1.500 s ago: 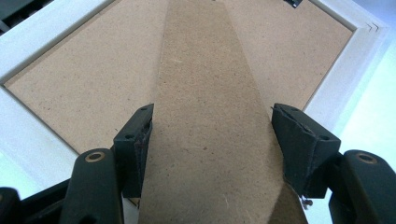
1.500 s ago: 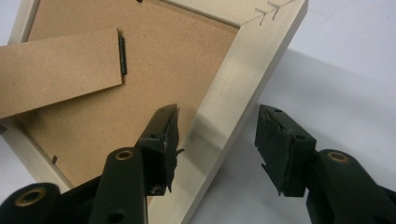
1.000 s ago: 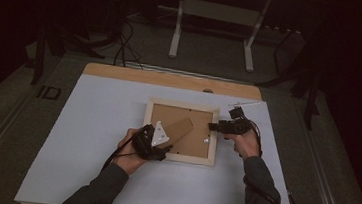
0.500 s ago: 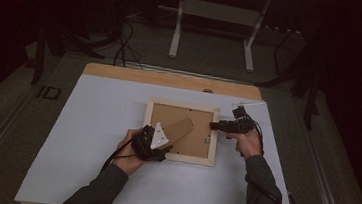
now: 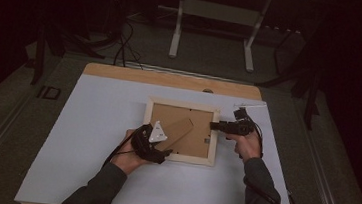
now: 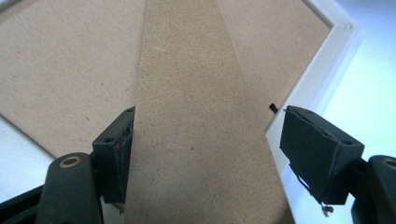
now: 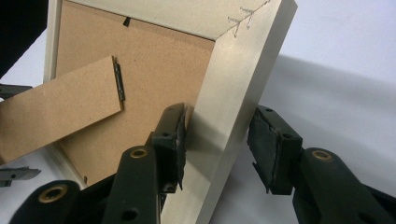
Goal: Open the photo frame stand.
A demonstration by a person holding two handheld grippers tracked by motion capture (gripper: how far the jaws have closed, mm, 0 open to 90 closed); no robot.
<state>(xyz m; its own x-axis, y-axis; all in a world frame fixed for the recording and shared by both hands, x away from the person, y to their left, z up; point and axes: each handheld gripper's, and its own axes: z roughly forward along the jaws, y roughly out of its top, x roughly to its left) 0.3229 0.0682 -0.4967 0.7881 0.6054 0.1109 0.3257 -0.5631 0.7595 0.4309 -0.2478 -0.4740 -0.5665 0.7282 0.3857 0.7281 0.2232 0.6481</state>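
Brown fibreboard, the frame's easel stand [image 6: 196,140], runs up between the left gripper [image 6: 205,154]'s fingers; one pad touches its edge, the other stands clear. Beyond them, the picture frame [image 5: 179,154] lies face down on the white counter [image 5: 91,123]. The right gripper [image 7: 217,144]'s fingers straddle its pale right rail, have just been closing, and a gap remains at the outer pad. Bare counter spreads past every edge.

Both hand-held grippers [image 5: 151,142] [image 5: 215,126] level, jaws partly open.
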